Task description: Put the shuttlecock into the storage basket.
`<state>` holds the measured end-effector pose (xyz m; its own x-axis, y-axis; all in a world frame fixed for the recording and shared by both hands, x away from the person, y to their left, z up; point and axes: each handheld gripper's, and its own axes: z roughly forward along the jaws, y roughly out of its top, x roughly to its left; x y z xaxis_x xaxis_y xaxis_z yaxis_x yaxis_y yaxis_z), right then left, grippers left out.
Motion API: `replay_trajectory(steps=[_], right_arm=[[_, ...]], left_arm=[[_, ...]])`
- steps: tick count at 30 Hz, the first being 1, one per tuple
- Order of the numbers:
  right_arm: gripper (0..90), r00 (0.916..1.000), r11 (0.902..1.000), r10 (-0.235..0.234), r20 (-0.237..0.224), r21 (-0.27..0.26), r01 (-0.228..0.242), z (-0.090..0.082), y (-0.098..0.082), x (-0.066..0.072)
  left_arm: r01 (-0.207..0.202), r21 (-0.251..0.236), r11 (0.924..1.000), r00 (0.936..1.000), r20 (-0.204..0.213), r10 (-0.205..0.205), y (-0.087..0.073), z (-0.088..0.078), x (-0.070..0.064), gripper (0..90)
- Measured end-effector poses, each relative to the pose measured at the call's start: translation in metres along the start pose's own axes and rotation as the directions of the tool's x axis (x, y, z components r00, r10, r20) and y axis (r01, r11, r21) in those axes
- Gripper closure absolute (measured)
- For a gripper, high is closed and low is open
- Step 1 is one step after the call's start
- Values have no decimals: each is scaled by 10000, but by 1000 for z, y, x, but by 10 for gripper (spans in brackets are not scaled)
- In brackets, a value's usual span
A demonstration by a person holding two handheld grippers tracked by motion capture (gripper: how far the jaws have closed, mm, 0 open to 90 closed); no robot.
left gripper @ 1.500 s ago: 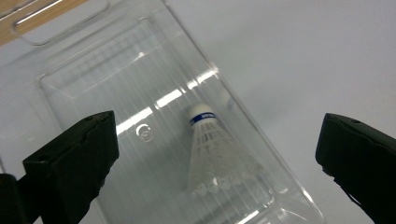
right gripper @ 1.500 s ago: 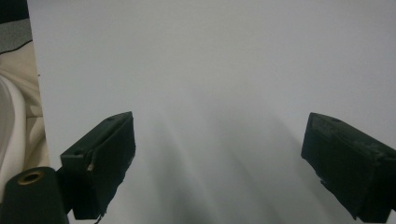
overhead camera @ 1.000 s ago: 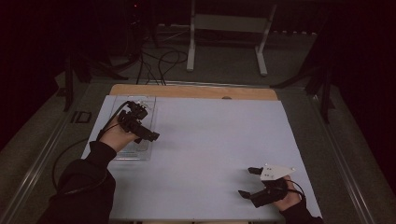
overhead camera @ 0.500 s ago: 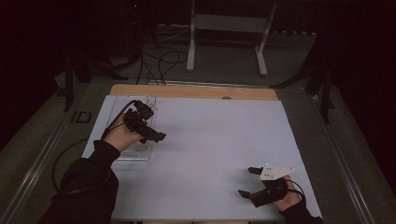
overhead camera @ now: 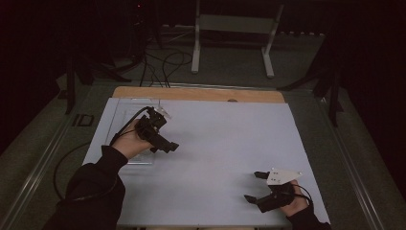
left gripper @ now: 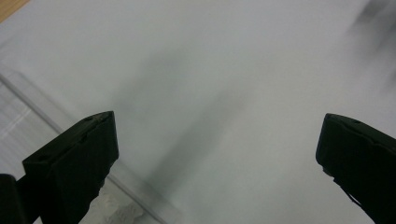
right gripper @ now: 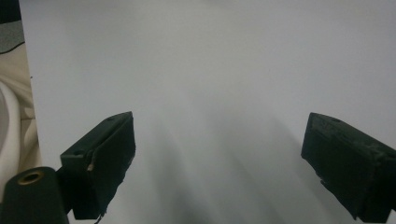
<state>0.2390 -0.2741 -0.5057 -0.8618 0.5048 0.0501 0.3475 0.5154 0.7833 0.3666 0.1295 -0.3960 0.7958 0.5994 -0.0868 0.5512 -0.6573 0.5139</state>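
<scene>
The bench [overhead camera: 215, 158], covered in a white sheet, bears a clear plastic tray [overhead camera: 125, 125] at its left side. The left claw [overhead camera: 165, 143] hovers just above the tray's near right edge, jaws wide apart and empty. The right claw [overhead camera: 253, 188] rests at the near right, also wide open and empty. The step seems a reach; next the left claw likely must descend to the tray.

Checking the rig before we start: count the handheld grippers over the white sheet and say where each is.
2. The left gripper is held above the clear tray at the sheet's left side, jaws open; the right gripper sits near the sheet's front right corner, jaws open.
</scene>
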Motion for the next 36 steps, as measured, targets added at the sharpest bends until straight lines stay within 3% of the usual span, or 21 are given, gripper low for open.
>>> replay_trajectory(steps=[7,13,25,33,36], right_arm=[[100,10000,10000,5,32,-37,-5,0,0,-1],[100,10000,10000,35,16,-41,-35,0,0,-1],[100,10000,10000,58,24,-46,-58,-1,0,-2],[100,10000,10000,17,44,-58,-17,-1,0,-2],[100,10000,10000,25,62,-64,-25,-1,0,-2]], left_arm=[[-464,-45,9989,9983,359,465,3,4,-13,1],[-1049,-38,9945,9922,674,1049,5,9,-27,1],[-2005,-213,9795,9710,1287,2016,4,20,-48,1],[-2382,-303,9708,9559,1697,2398,-1,29,-56,1],[-2447,-402,9688,9530,1742,2479,-3,31,-58,1]])
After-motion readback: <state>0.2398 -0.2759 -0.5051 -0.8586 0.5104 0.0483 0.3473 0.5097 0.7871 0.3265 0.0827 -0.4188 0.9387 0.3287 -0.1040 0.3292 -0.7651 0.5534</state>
